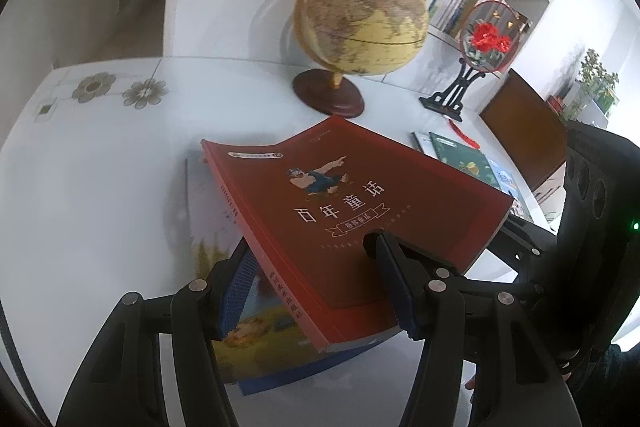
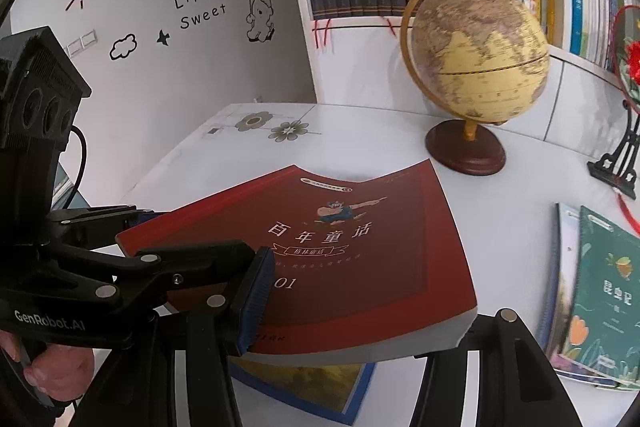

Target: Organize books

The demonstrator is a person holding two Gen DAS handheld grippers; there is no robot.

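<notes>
The left gripper point(image 1: 316, 291) has its fingers clenched on the dark-red paperback book point(image 1: 360, 211) at mid-frame, held tilted over a blue-edged picture book point(image 1: 280, 371) on the white tabletop point(image 1: 100, 187). The right gripper point(image 2: 360, 355) seems released. A green-covered book point(image 2: 604, 291) at right remains unstacked.

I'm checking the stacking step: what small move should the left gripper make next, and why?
Probably lower the tilted red paperback book flat onto the blue-edged picture book lying beneath it on the white table: the left gripper clamps it at an angle above that book.
</notes>
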